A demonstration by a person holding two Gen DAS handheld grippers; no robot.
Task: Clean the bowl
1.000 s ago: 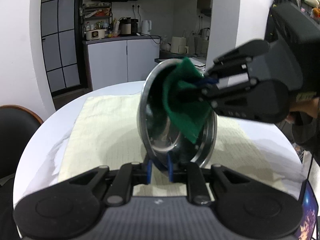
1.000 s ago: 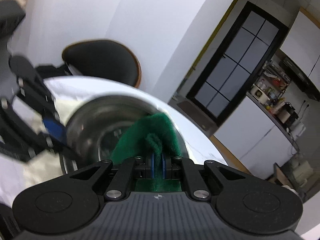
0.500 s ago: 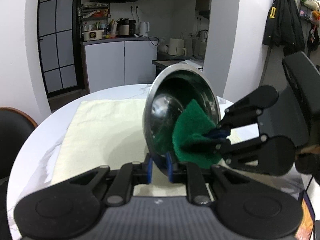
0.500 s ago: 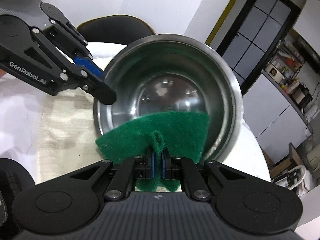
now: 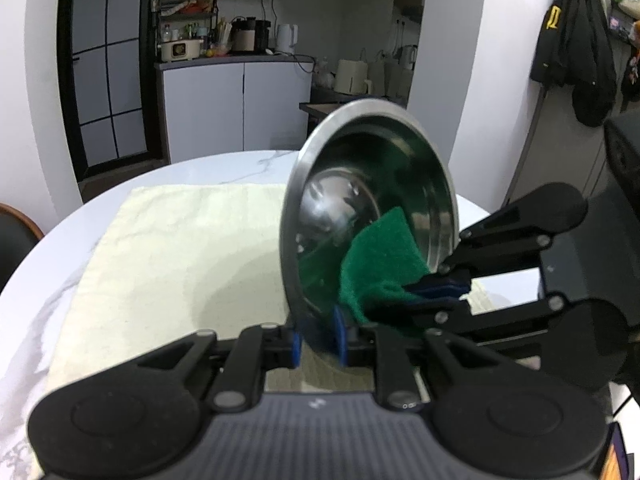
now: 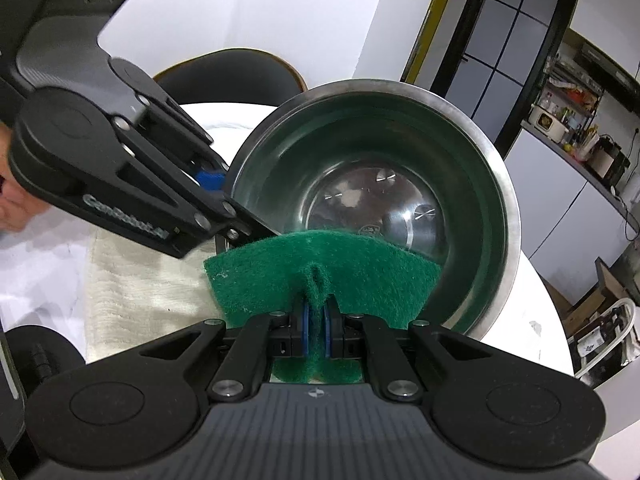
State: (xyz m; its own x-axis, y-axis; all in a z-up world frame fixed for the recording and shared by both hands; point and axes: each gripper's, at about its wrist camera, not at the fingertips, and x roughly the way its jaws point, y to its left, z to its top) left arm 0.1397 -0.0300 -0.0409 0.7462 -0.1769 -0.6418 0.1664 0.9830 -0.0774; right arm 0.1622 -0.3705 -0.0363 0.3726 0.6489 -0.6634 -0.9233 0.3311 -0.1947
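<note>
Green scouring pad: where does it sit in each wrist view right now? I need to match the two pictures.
Left wrist view: the green scouring pad is right of centre, at the lower inside of the tilted steel bowl, pinched by the right gripper.
Right wrist view: the pad is at bottom centre, above this gripper's fingers, across the bowl's lower rim.
Shared landmark: the left gripper clamped on the bowl's rim, seen at.

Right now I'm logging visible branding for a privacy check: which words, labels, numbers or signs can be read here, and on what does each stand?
"GenRobot.AI", blurred, only partly legible: white lettering on the left gripper, seen from the right wrist.
Stamp on the steel bowl bottom: too small to read.
Yellow mark on the hanging black jacket: too blurred to read.
No other readable text.
</note>
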